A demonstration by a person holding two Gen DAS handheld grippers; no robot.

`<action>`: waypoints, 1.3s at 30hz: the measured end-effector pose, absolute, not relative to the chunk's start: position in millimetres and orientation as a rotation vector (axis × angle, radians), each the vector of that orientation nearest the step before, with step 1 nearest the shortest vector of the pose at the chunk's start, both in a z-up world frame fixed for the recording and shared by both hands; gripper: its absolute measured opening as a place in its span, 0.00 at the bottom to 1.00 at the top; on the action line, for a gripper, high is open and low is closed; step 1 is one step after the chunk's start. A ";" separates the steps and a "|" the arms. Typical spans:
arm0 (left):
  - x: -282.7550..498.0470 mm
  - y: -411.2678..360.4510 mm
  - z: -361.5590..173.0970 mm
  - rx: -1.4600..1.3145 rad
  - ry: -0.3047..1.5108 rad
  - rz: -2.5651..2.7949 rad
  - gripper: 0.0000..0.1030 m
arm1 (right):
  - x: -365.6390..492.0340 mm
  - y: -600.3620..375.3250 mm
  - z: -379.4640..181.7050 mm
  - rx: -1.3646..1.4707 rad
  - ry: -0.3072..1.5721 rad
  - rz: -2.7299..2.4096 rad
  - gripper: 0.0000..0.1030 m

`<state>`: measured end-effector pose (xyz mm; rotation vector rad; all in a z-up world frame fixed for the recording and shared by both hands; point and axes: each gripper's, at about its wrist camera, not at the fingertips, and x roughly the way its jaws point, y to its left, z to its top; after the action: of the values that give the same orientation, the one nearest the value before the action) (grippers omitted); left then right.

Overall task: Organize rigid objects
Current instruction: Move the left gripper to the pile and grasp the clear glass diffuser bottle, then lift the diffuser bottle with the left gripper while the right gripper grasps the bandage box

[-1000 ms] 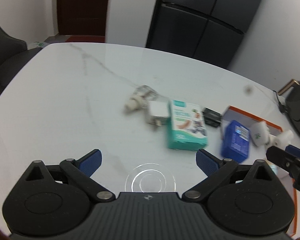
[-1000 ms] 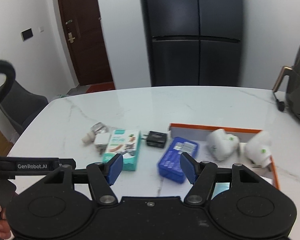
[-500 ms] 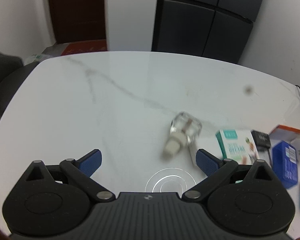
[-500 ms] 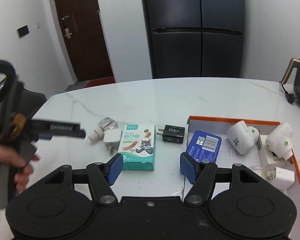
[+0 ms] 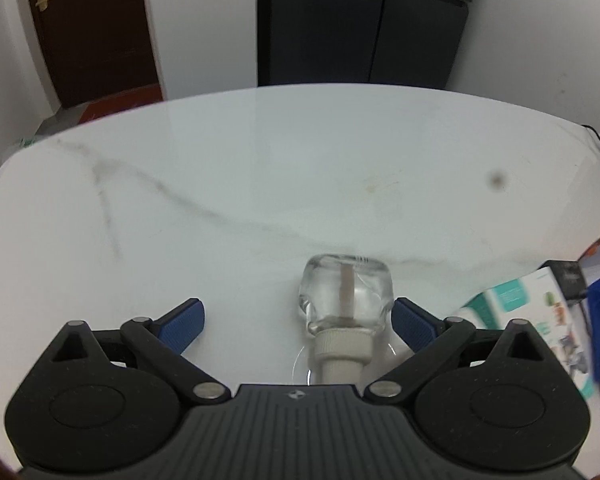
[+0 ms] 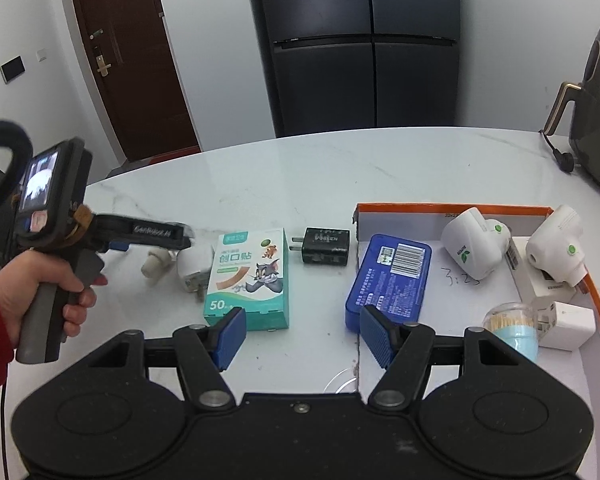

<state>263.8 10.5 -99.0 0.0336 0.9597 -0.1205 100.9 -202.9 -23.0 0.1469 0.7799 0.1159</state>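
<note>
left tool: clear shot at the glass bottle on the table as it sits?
Probably yes. The left tool is open with the glass bottle lying between its fingers, hard by the right-hand one. Nothing blocks it; the white plug lies just beside.

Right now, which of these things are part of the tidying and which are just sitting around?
Part of the job:
- glass bottle between the left tool's open fingers
- plaster box
- black charger
- blue tin
- orange-rimmed tray

Just around:
- fridge
- door
- air fryer

Clear glass bottle [image 5: 346, 294] with cream cap, grey-veined white table [image 5: 220, 184], teal box [image 6: 249, 278]
</note>
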 end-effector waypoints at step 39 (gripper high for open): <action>143.8 35.6 -66.4 -0.123 0.826 -0.075 0.49 | 187.6 -149.2 -63.3 0.050 0.873 0.206 0.81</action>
<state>143.8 35.6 -66.4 -0.1231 0.8262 -0.0755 187.6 -149.2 -63.3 0.0498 0.8727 0.2059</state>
